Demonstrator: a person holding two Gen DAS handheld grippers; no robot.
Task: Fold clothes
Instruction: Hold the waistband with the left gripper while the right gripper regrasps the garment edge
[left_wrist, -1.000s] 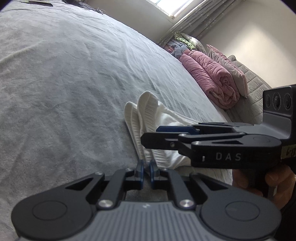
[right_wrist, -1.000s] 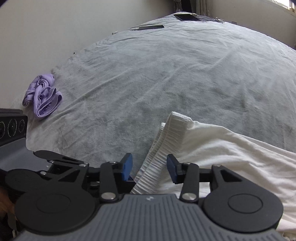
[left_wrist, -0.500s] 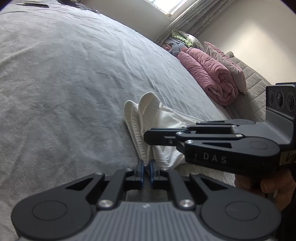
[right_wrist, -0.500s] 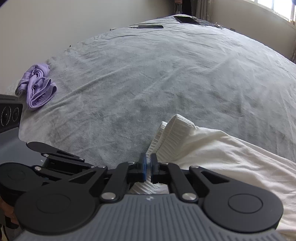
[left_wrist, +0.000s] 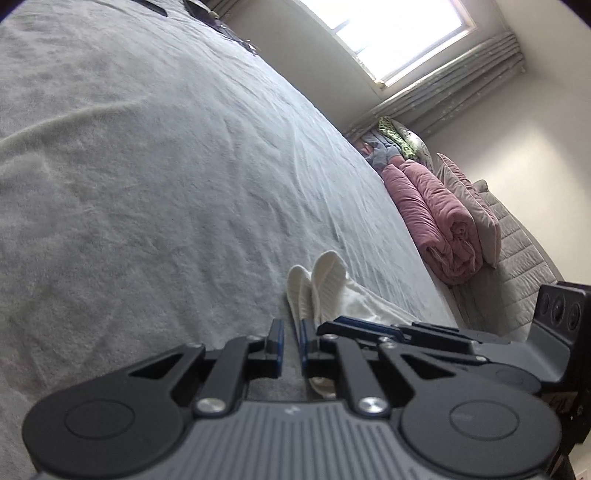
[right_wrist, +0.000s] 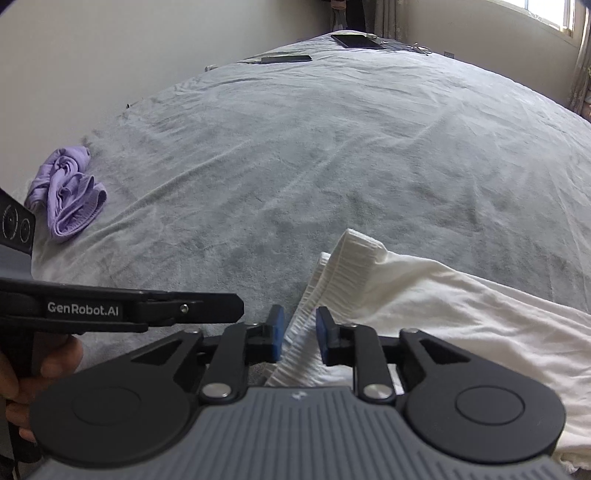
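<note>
Ribbed white cloth garment (right_wrist: 424, 306), fuzzy matt grey bedspread (right_wrist: 332, 147), matt black plastic gripper (right_wrist: 298, 334)

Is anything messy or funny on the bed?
Yes. A purple garment lies scrunched in a heap near the edge of the grey bed, not folded. The white garment is rumpled too, its ribbed band bunched up.

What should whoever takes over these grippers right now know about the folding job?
Left gripper: shut, empty, just beside the white garment's ribbed band.
Right gripper: jaws opening, ribbed band between the pads, not pinched.
White soft garment: on the grey fleecy bed cover, ribbed edges doubled together.
Crumpled purple garment: far left, not folded.
Left to do: probably regrip the band, finish the white fold, then the purple one.
</note>
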